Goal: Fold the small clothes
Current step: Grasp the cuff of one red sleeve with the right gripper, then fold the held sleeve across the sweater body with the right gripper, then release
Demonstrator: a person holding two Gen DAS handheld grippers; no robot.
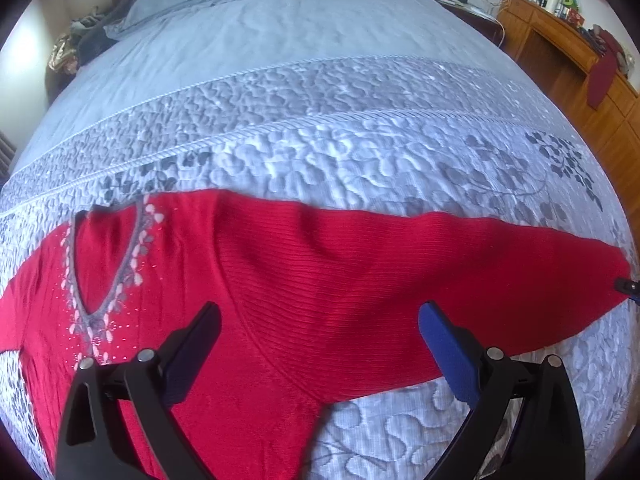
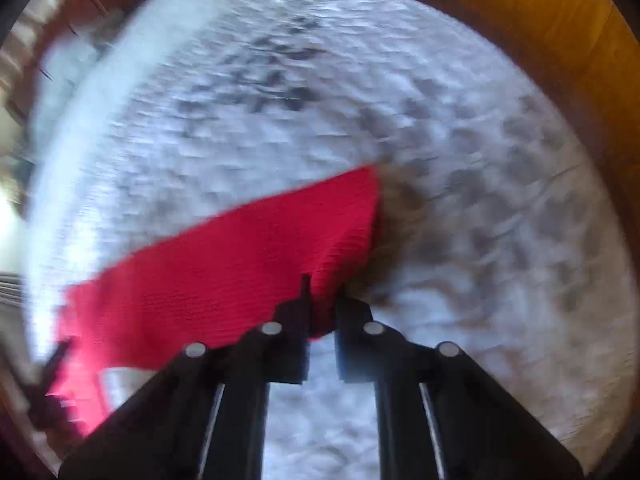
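Red sweater (image 1: 320, 280) on a pale blue-grey quilt (image 1: 320, 140)

Beyond the left gripper (image 1: 320, 328), grey-and-pink floral trim (image 1: 132, 264) edges its neckline; the quilt carries grey leaf sprays.

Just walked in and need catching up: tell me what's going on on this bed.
A person with a claw in each hand is starting to fold a red sweater spread flat on the quilted bedspread. The right claw has pinched the cuff end of one sleeve. The left claw hangs open over the sweater's shoulder, beside the embroidered V-neck, gripping nothing. No fold has been made yet.
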